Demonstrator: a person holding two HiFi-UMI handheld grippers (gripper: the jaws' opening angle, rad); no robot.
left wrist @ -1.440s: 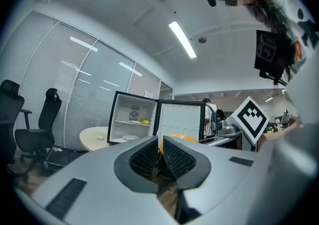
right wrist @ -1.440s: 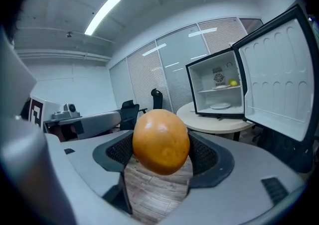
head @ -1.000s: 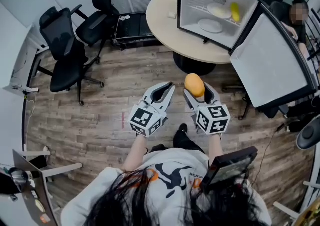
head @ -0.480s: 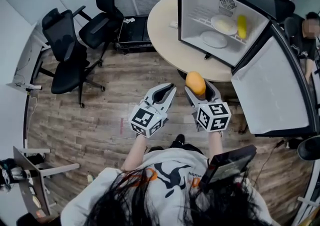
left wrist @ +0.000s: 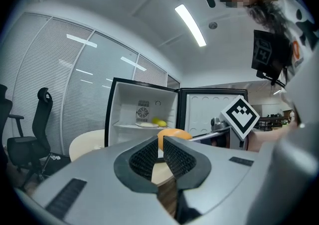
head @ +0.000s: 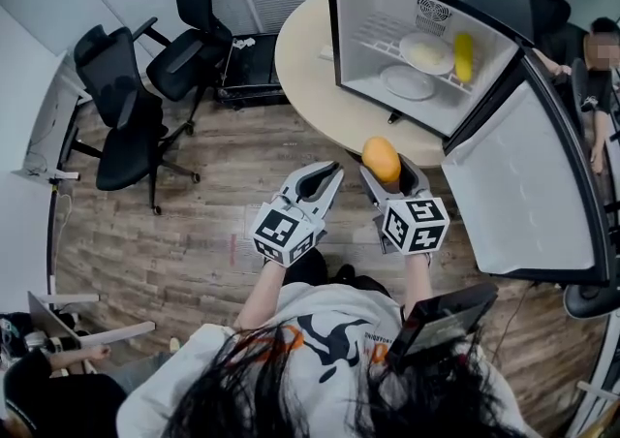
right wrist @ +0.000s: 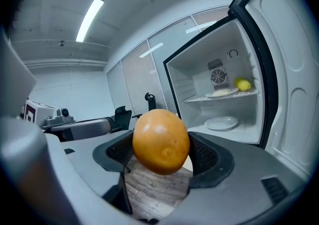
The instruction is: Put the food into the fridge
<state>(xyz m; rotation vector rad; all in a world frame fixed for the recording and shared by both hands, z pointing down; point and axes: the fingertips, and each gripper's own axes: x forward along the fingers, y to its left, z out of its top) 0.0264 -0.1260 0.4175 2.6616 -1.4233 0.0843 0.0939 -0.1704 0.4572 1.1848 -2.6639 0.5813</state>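
Holding: right gripper (head: 387,172) pinches round orange fruit (right wrist: 160,141)
Left gripper (left wrist: 160,145): pressed together, empty
Open black fridge (head: 354,34): ahead of fruit, right gripper nearer

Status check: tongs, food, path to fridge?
Left tongs shut, empty. Right tongs shut on orange fruit. Fridge open ahead, nothing in between.
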